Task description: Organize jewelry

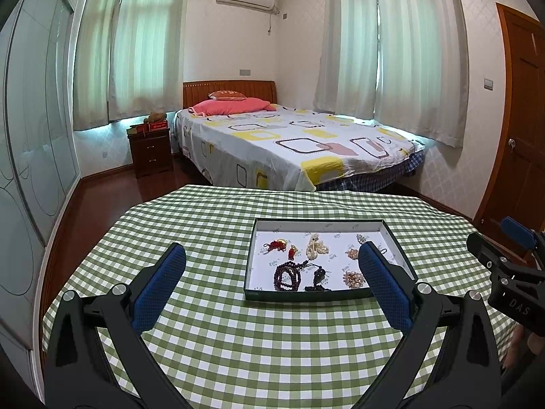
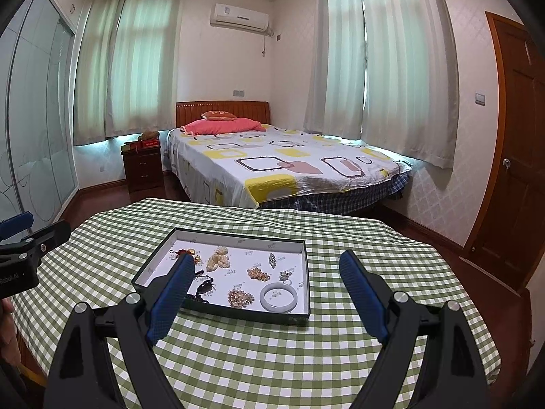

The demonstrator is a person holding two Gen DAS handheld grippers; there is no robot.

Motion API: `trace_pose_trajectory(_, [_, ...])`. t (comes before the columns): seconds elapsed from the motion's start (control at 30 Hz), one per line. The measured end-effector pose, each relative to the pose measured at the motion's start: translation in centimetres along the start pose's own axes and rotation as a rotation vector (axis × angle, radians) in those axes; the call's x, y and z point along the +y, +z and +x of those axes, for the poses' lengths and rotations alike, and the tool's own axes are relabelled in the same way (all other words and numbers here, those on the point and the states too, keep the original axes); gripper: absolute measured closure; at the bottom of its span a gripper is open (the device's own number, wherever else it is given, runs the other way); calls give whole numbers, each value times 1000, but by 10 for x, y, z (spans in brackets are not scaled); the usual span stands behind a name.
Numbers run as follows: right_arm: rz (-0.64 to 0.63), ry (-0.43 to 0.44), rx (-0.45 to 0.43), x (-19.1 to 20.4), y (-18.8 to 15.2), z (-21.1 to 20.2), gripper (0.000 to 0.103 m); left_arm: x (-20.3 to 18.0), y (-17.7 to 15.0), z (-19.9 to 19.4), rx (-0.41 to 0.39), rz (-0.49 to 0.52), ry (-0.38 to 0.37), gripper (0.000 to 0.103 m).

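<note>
A shallow dark-rimmed tray with a white floor lies on the green checked tablecloth. In it lie a dark bead bracelet, a red-and-gold charm, a cream pearl piece, gold clusters, a small silver brooch and a pale jade bangle. My left gripper is open and empty, held above the table in front of the tray. My right gripper is open and empty, also in front of the tray.
The table fills the foreground. Behind it stand a bed, a dark nightstand, curtained windows, a sliding wardrobe at the left and a wooden door at the right. The right gripper's body shows at the left wrist view's right edge.
</note>
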State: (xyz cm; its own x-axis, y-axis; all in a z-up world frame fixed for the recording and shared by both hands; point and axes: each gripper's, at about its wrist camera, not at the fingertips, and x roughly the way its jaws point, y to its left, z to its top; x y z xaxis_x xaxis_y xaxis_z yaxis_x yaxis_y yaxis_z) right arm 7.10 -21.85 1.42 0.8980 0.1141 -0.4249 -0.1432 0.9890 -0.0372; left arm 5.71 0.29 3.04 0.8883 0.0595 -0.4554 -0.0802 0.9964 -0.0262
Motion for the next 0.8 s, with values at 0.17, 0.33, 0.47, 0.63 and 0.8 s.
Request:
trace_pose_trajectory(0.17, [0,1,1,0,-1,0,19,0,0,0,0,-1,0,4])
trace_pose_trajectory(0.33, [0,1,2,0,-1,0,19,1,-1,0,1,-1,0,4])
trace_pose_trajectory(0.47, [-1,1,5,1,-2,0,19,1,-1,0,1,-2,1,4])
trace_pose_trajectory(0.63, [-2,2,5,2,-3,1,19,1,0,0,1,-3,0,4])
trace_pose_trajectory(0.8, [-2,3,4,2,-3,0,19,1,0,0,1,-3,0,4])
